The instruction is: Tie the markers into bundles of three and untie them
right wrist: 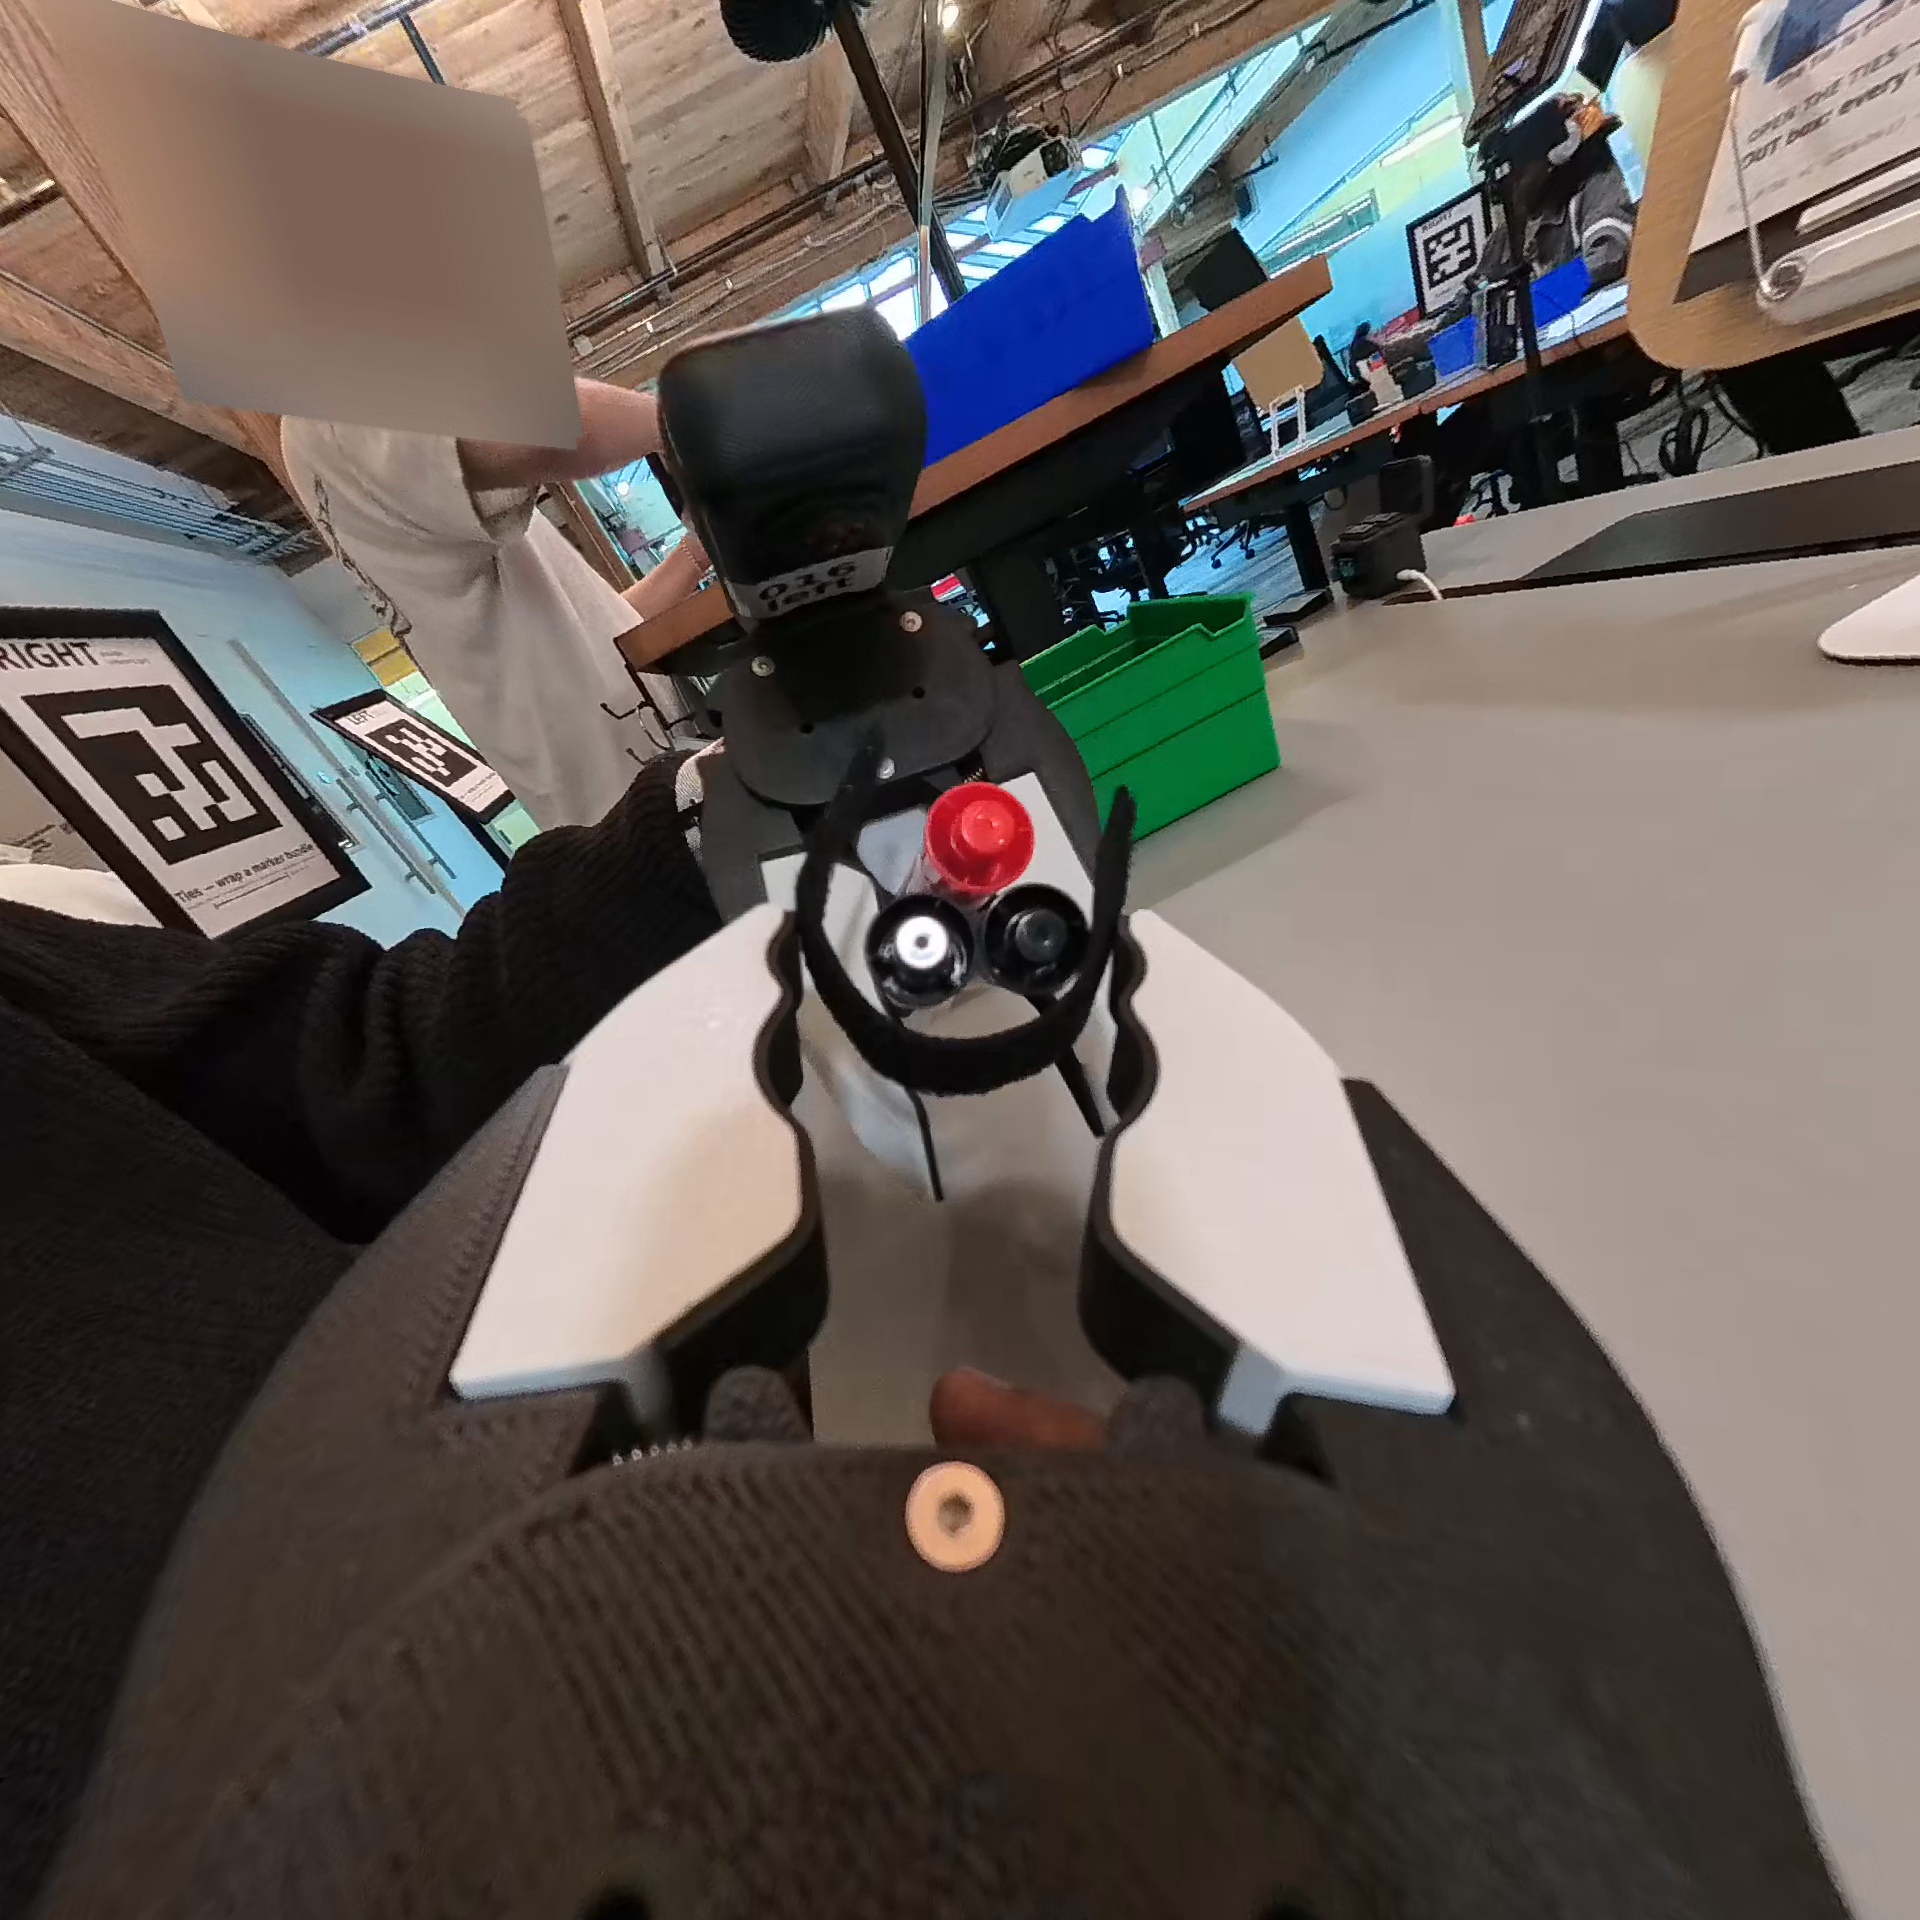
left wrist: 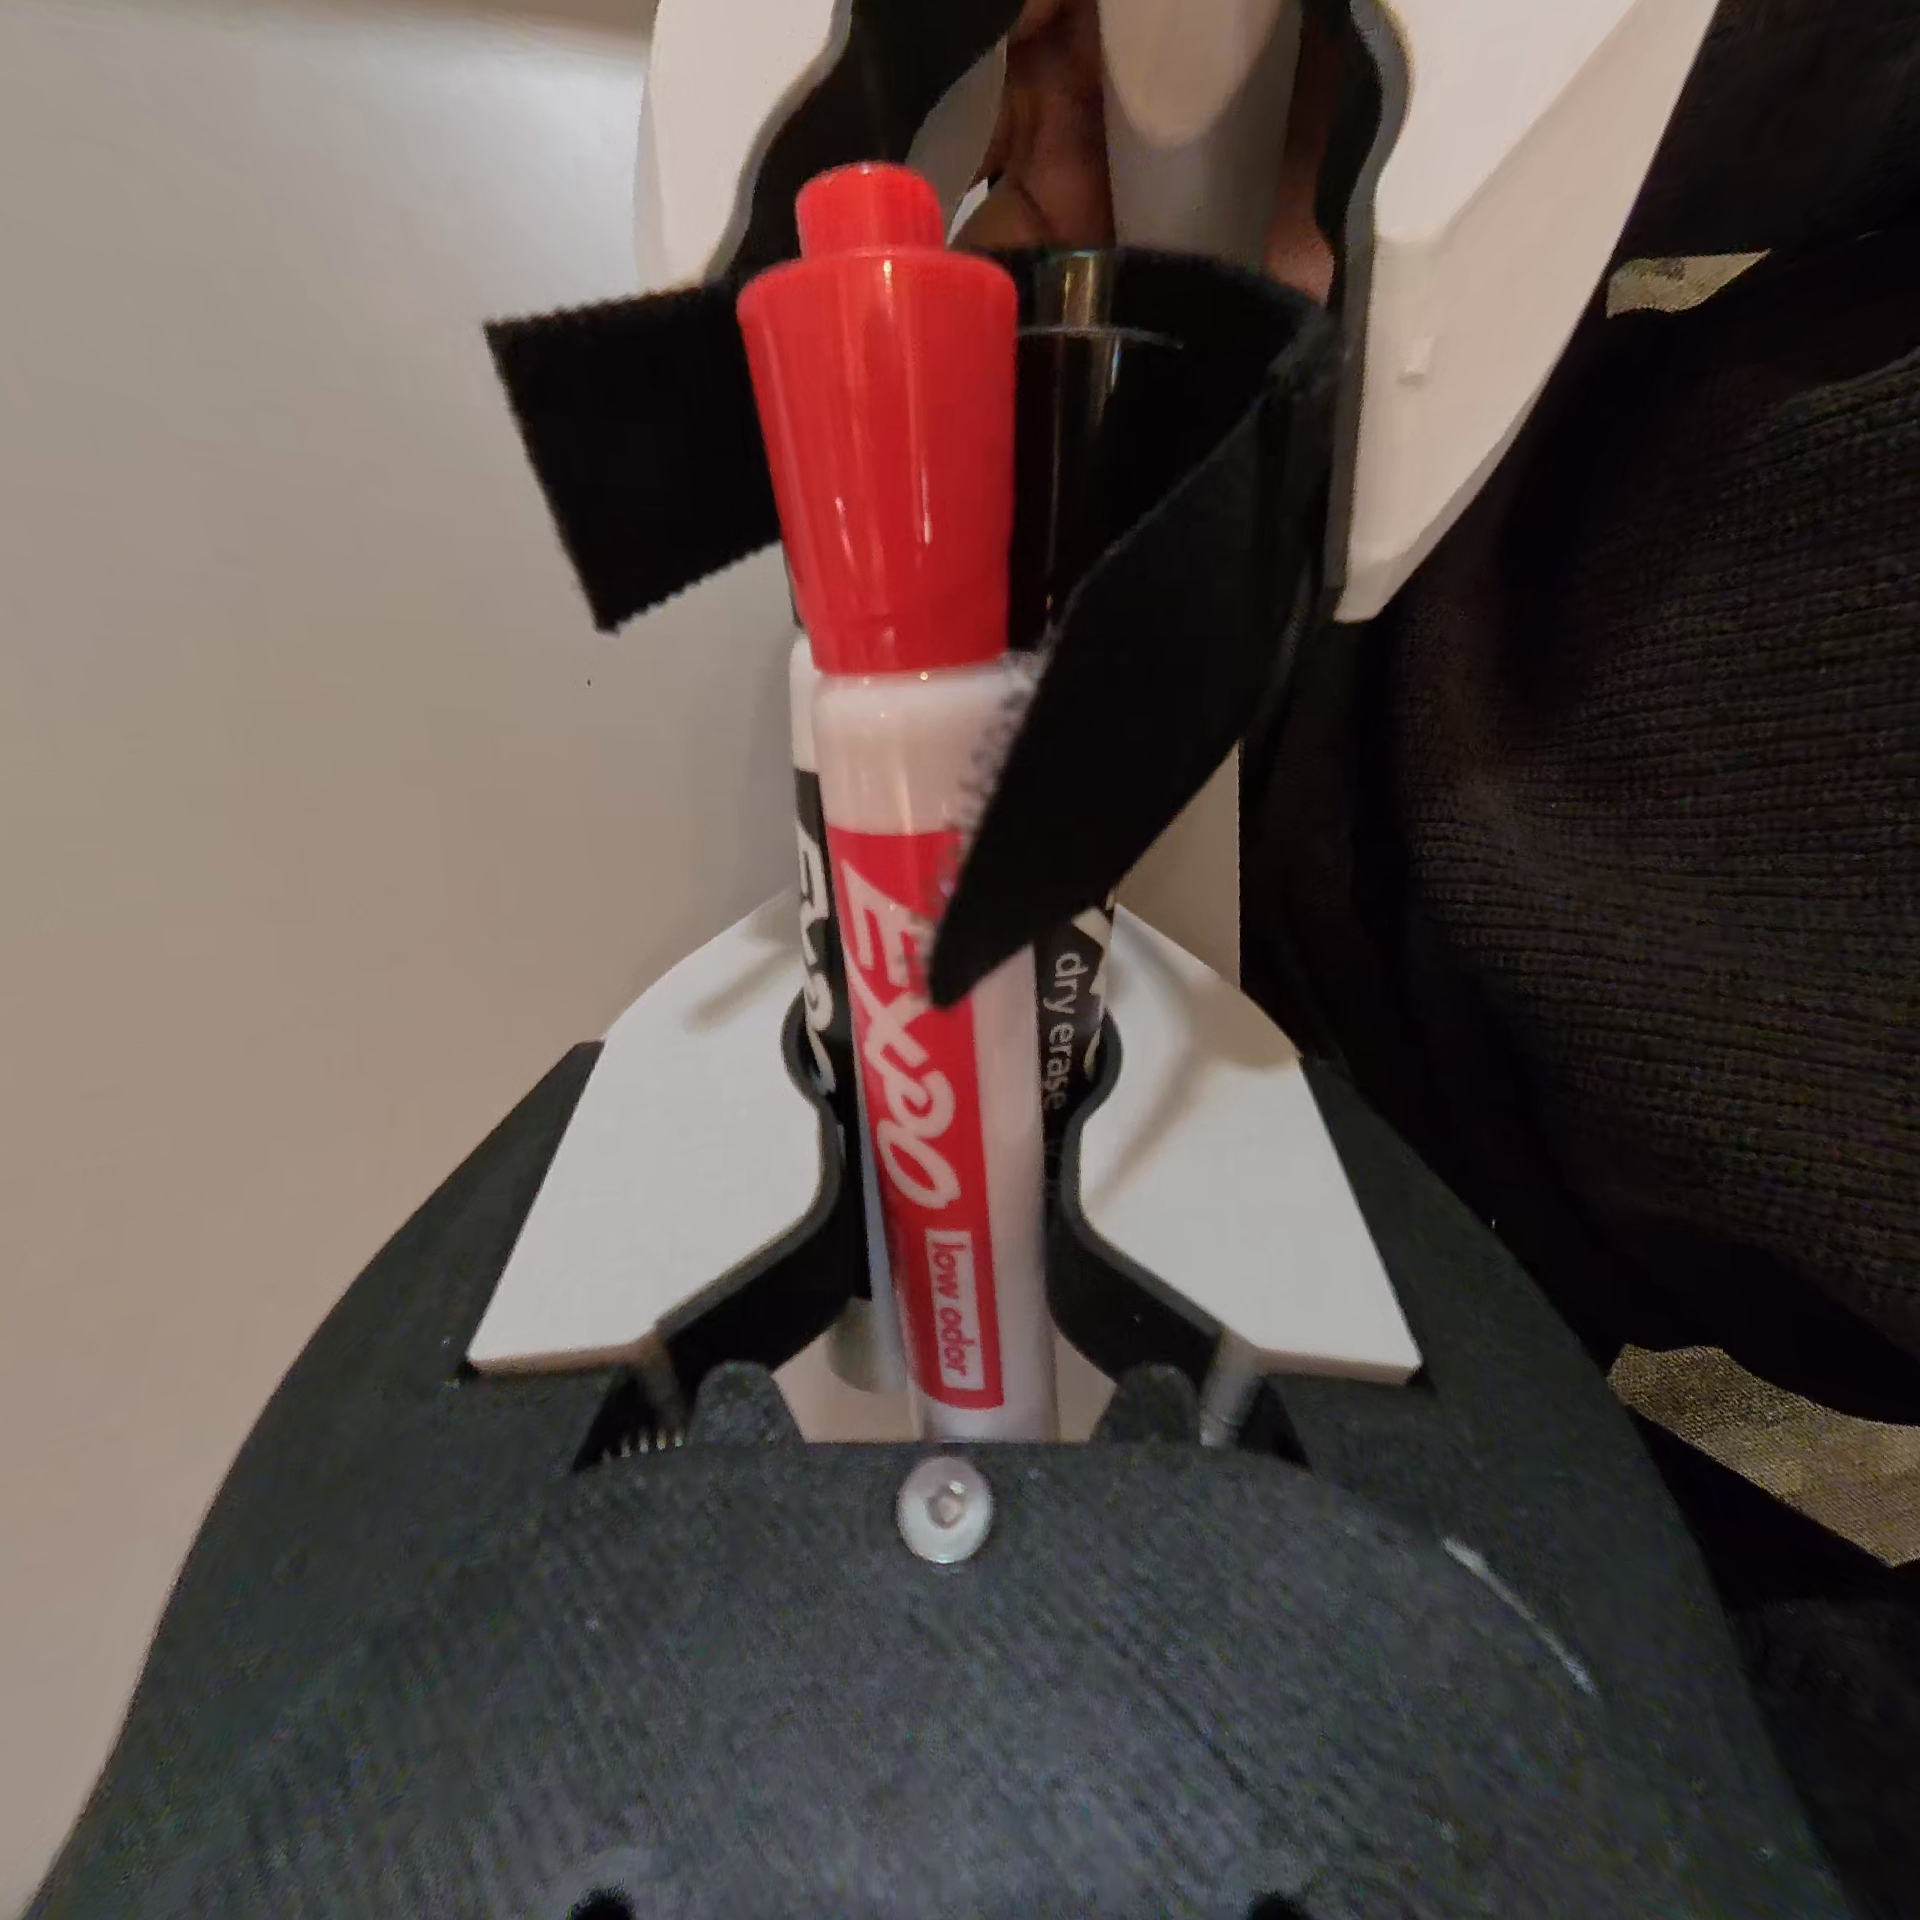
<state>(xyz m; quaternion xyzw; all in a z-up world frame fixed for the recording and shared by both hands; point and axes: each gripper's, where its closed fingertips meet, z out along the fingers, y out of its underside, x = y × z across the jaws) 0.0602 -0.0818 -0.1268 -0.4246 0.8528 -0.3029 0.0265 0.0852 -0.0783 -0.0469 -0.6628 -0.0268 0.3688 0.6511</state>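
- Only the left wrist view runs down the marker barrels: your left gripper is clamped on a bundle of three dry-erase markers, the red-capped marker on top, two black-capped ones beneath.
- Same view: black hook-and-loop strap hangs loose round the caps, one end sticking out left, the other flopped across the red marker's barrel. Not fastened.
- Only the right wrist view gives the cap ends head-on: red cap above, two black caps side by side below, the strap slung under them as an open U.
- Right gripper stands wide open, fingers either side of the strap loop; contact w/ the strap can't be told.
- Also only there: grey tabletop, green bins, framed marker-code signs, a person in a light top at a wooden desk.
- Your black knit sleeve shows at left.
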